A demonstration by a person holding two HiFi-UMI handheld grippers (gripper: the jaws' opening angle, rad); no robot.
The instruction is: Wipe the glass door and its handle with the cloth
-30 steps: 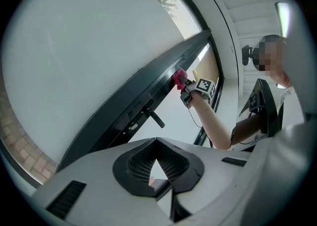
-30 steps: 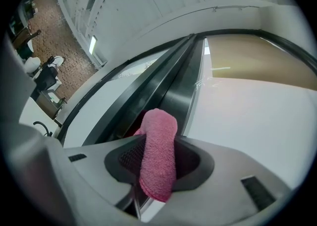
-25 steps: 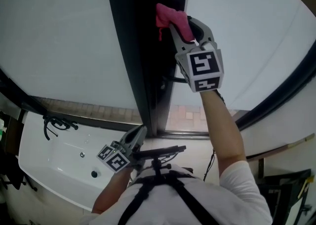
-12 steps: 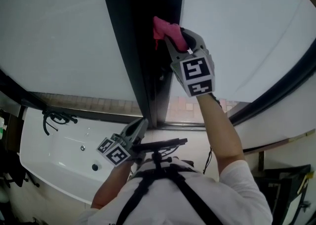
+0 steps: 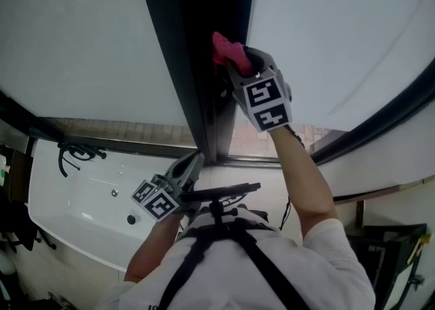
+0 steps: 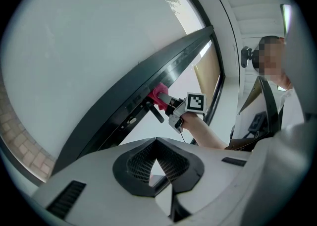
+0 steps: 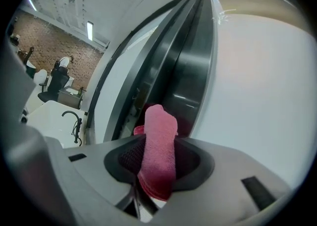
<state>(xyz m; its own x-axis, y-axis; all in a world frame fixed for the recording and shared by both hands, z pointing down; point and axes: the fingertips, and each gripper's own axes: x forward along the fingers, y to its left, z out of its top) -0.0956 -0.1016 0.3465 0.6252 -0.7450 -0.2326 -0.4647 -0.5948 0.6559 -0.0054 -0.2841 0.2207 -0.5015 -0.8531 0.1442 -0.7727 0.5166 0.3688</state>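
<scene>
The pink cloth (image 5: 228,52) is pressed against the dark door frame (image 5: 194,64) between two pale glass panes (image 5: 326,37). My right gripper (image 5: 239,62) is shut on the cloth, held up at arm's length. In the right gripper view the folded cloth (image 7: 159,145) sticks out from between the jaws toward the frame (image 7: 190,81). The left gripper view shows the cloth (image 6: 159,94) just above the black lever handle (image 6: 155,112). My left gripper (image 5: 193,167) is low near my chest, shut and holding nothing, and points up at the door.
A white basin (image 5: 75,213) with a black tap (image 5: 76,157) lies at the lower left. Brick paving (image 5: 109,144) shows beyond the bottom of the glass. A black camera mount (image 5: 219,200) sits on the chest harness. A second dark frame bar (image 5: 380,118) runs at the right.
My right gripper has slid down the dark frame with the pink cloth in it. The left gripper has stayed where it was.
</scene>
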